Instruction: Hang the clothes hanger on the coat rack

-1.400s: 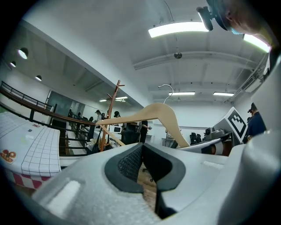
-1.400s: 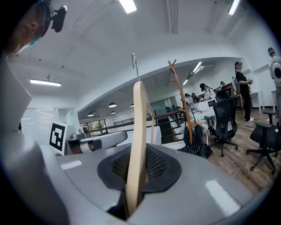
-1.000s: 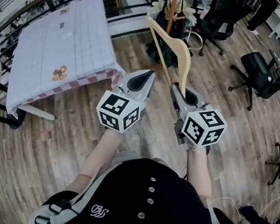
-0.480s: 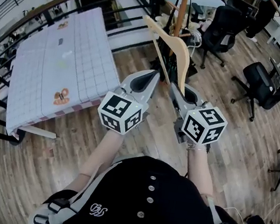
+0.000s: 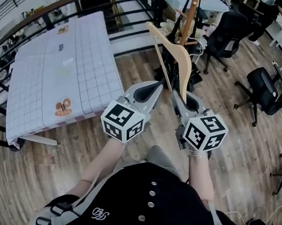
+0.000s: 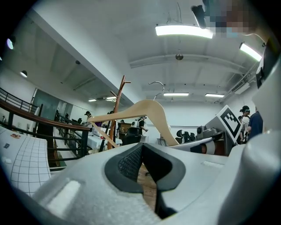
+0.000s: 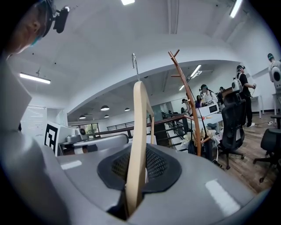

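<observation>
Right gripper (image 5: 179,96) pinched tight on the low end of the wooden hanger (image 5: 185,63), hanger standing up in front of the person, left gripper (image 5: 155,87) closed on nothing just to its left, both nearer the coat rack (image 5: 194,7) than before, hanger top now close to the pole, not hung yet

Grey left tongs (image 5: 154,86) and right tongs (image 5: 178,96), checker-marked cubes (image 5: 123,122); black buttoned top (image 5: 153,205), grey shoulder straps (image 5: 58,209).
</observation>
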A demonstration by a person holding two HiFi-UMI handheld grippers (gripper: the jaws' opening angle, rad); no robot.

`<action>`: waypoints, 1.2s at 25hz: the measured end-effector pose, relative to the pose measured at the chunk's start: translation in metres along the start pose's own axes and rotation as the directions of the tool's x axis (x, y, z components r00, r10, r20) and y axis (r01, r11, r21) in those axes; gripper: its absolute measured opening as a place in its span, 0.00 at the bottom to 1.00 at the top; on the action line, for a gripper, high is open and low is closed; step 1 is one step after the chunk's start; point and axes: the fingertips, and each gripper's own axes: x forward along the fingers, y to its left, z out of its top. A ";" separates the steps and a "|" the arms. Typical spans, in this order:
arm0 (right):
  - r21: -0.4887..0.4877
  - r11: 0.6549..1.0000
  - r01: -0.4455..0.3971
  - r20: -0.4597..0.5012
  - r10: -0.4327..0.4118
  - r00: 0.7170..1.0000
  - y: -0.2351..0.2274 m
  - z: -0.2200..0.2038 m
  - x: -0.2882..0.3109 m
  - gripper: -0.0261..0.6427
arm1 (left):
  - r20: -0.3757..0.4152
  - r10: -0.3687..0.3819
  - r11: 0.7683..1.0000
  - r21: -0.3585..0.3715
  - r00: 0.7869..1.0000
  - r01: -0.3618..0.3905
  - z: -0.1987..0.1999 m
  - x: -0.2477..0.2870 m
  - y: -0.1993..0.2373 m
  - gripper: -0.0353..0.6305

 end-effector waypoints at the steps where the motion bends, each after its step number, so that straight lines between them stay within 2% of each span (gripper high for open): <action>1: 0.003 1.000 0.004 -0.002 -0.004 1.000 -0.003 0.002 0.003 0.08 | 0.001 -0.001 1.000 0.001 1.000 0.001 0.003 0.003 0.003 0.05; 6: -0.007 1.000 0.000 0.001 0.000 1.000 -0.013 0.007 0.015 0.08 | 0.021 -0.018 1.000 0.011 1.000 0.018 0.008 0.015 0.012 0.05; 11: -0.018 1.000 -0.008 0.019 0.009 1.000 -0.026 0.015 0.039 0.08 | 0.006 -0.035 0.999 0.014 0.999 0.035 0.001 0.033 0.029 0.05; 18: -0.003 1.000 -0.023 0.030 0.023 0.999 -0.064 0.041 0.087 0.08 | -0.005 -0.009 1.000 0.027 1.000 0.009 0.013 0.075 0.073 0.05; 23: 0.051 0.998 -0.027 0.054 0.024 0.998 -0.097 0.055 0.127 0.08 | -0.033 -0.027 0.998 0.062 0.999 0.029 0.011 0.109 0.103 0.05; 27: 0.045 0.998 -0.043 0.053 0.041 0.998 -0.121 0.069 0.150 0.08 | -0.058 -0.064 0.996 0.066 0.996 0.067 0.011 0.141 0.119 0.05; 30: 0.044 0.998 -0.044 0.056 0.042 0.998 -0.139 0.081 0.165 0.08 | -0.045 -0.058 0.996 0.069 0.997 0.061 0.020 0.164 0.133 0.05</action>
